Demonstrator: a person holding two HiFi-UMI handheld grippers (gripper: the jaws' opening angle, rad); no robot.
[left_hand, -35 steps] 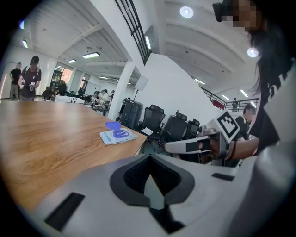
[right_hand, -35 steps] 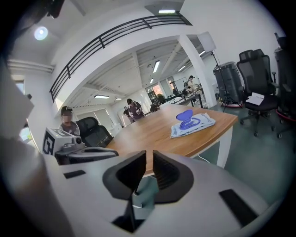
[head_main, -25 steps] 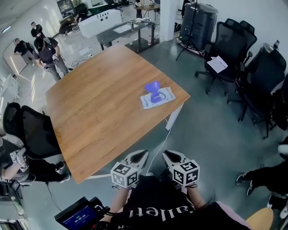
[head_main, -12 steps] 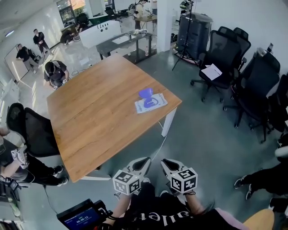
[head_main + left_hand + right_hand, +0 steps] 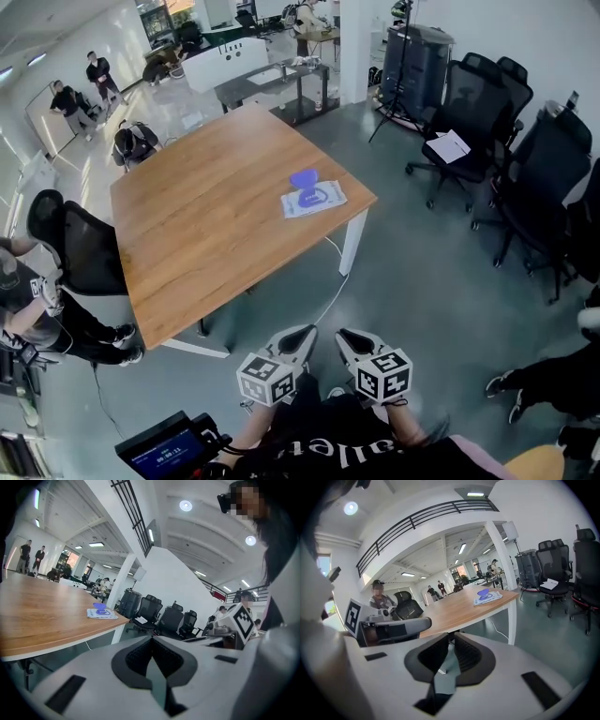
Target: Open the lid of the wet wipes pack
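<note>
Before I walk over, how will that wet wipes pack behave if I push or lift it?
The wet wipes pack lies flat and looks like a soft pouch, so it would probably sag if lifted by one end. On the smooth table it would likely slide, not tip. Near the corner, a hard push might send it off.

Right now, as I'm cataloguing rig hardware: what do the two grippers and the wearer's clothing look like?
The left gripper and right gripper match: pale grey shells, dark ribbed pads, each topped by a white cube with black square markers. The person wears a black top with white lettering.
</note>
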